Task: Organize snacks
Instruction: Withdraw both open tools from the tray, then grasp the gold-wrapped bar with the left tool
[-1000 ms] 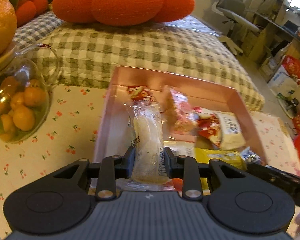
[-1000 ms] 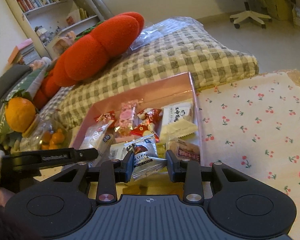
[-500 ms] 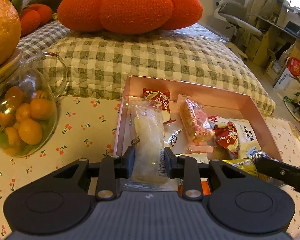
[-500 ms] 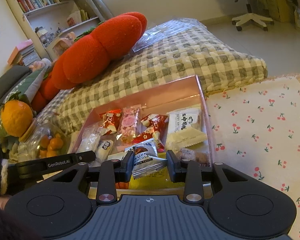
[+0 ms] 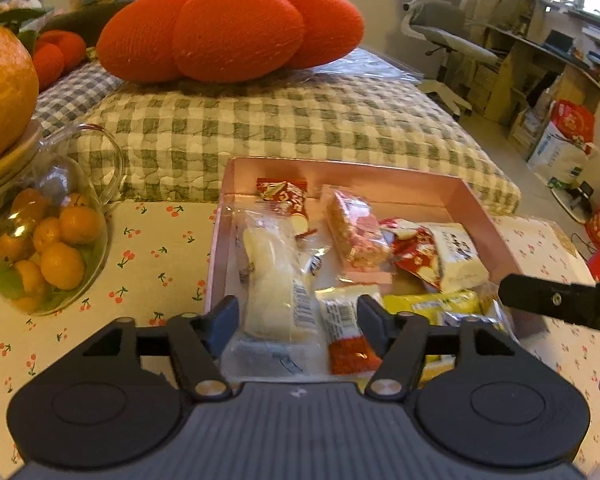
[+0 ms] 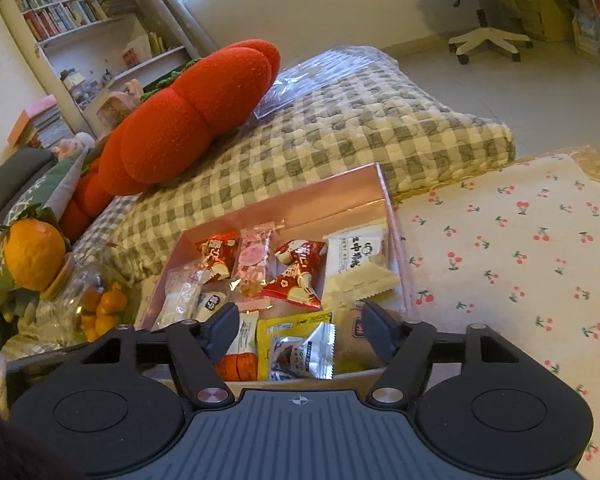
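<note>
One pink box (image 6: 284, 204) holds two red snack packets (image 6: 216, 254), one pink candy packet (image 6: 254, 258), two white packets (image 6: 354, 256), one yellow packet (image 6: 278, 326) and one silver chocolate packet (image 6: 304, 354). One glass jar (image 5: 40, 236) holds kumquats.

left claw (image 5: 298, 320) opening, white snack (image 5: 276, 280) released; right claw (image 6: 298, 334) opening, silver snack (image 6: 304, 354) released

Each claw is matte black plastic. The left claw (image 5: 298, 316) has a ribbed dark grey body with a small pale mark at its front edge, two round raised discs at the sides, angular linkage arms with silver pivot screws, and dark blue-grey fingertips (image 5: 224, 322). The right claw (image 6: 298, 326) matches it, with a crosshair mark on its ribbed body. At the lower left of the right view is what may be a dark maroon sleeve (image 6: 16, 452), too blurred to tell.
</note>
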The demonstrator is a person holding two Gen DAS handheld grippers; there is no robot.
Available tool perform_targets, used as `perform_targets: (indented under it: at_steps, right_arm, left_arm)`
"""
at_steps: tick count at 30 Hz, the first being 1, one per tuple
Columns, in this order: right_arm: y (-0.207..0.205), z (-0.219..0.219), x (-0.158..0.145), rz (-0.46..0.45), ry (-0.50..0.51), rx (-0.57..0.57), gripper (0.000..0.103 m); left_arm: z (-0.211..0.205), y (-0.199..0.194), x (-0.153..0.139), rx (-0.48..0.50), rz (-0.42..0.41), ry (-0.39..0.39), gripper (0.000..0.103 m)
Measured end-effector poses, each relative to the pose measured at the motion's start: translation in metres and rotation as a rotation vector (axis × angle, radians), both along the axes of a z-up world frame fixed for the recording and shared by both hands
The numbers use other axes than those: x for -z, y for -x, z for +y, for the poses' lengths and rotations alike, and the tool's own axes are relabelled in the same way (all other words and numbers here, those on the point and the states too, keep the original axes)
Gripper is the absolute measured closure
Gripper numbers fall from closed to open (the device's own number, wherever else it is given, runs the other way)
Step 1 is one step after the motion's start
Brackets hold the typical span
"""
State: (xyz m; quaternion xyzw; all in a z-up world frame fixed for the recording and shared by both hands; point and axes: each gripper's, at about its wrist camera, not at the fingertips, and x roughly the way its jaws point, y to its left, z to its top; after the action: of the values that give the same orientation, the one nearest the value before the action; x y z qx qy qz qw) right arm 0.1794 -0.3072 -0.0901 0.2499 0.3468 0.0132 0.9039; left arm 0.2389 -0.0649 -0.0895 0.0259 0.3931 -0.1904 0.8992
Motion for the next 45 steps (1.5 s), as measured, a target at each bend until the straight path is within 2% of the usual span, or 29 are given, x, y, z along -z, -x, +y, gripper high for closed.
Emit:
perform_targets:
  at_steps: [9,11,18,23,34,38,45]
  right_arm:
    - [0.025,-0.001,-0.014,0.039,0.02,0.016,0.021]
    - [0.031,0.001,-0.017,0.05,0.029,0.018,0.017]
    - [0.049,0.008,-0.027,0.082,0.081,0.003,0.016]
    - [0.063,0.011,-0.032,0.104,0.097,0.006,0.012]
    - [0.077,0.012,-0.015,0.191,0.134,0.005,0.012]
    - [0.078,0.007,-0.013,0.192,0.127,0.008,0.012]
    - [0.076,-0.005,-0.004,0.234,0.14,0.045,0.011]
  left_arm:
    - [0.0,0.034,-0.01,0.015,0.001,-0.009,0.019]
    - [0.0,0.042,-0.012,0.017,0.001,-0.018,0.016]
    - [0.001,0.067,-0.019,0.012,-0.005,-0.037,0.008]
    - [0.003,0.083,-0.019,-0.001,0.018,-0.046,0.004]
    - [-0.002,0.103,-0.007,-0.006,0.061,-0.018,0.004]
    - [-0.014,0.108,-0.001,0.017,0.065,-0.014,0.005]
    - [-0.033,0.104,0.017,0.031,0.117,0.022,0.017]
